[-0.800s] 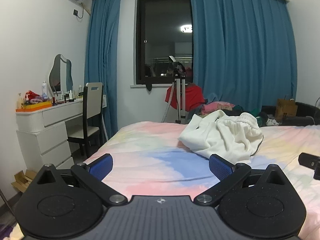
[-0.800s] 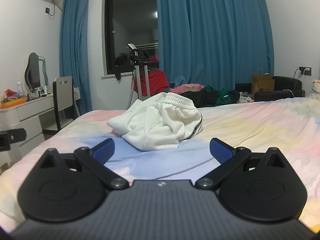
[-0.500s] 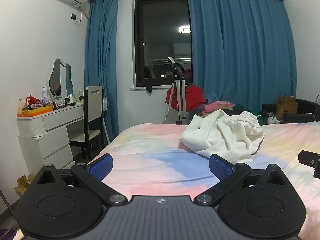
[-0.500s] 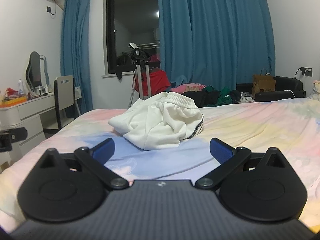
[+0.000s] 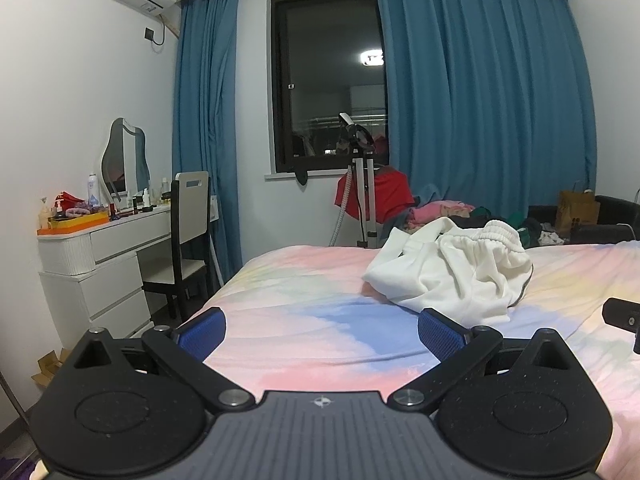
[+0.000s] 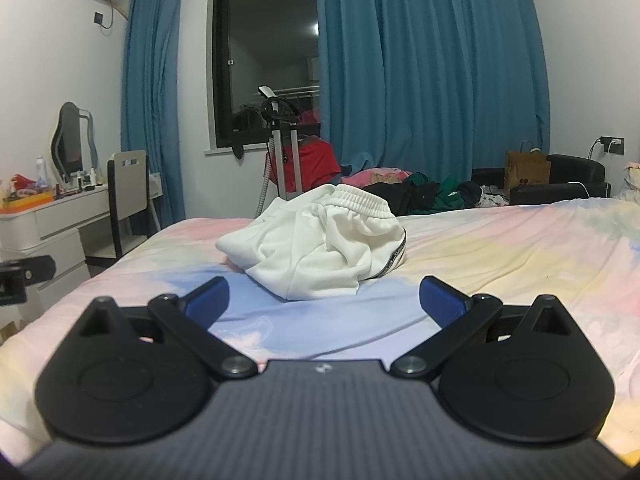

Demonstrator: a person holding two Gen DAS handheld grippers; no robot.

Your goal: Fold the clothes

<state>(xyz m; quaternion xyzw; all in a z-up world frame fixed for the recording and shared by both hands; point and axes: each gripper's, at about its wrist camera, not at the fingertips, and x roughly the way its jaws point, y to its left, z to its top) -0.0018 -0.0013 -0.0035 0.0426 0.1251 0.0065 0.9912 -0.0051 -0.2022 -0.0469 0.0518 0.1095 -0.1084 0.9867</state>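
Note:
A crumpled white garment (image 5: 452, 272) with an elastic waistband and a dark side stripe lies heaped on the pastel bed (image 5: 304, 300). In the right wrist view the same white garment (image 6: 316, 244) sits straight ahead on the bed (image 6: 500, 248). My left gripper (image 5: 322, 330) stands open above the bed, short of the garment and to its left, with nothing between its blue pads. Open too is my right gripper (image 6: 324, 300), just in front of the garment's near edge and not touching it. The right gripper's tip (image 5: 624, 318) shows at the left view's right edge.
A white dressing table (image 5: 100, 256) with a mirror, bottles and a chair (image 5: 188, 240) stands left of the bed. Beyond the bed's far edge are a garment steamer stand (image 5: 362, 188), a pile of clothes (image 6: 424, 194), a dark armchair (image 6: 568, 180) and blue curtains (image 6: 432, 68).
Both views have tilted slightly, so the room sits a little lower in frame. The garment lies as before and both grippers stay open.

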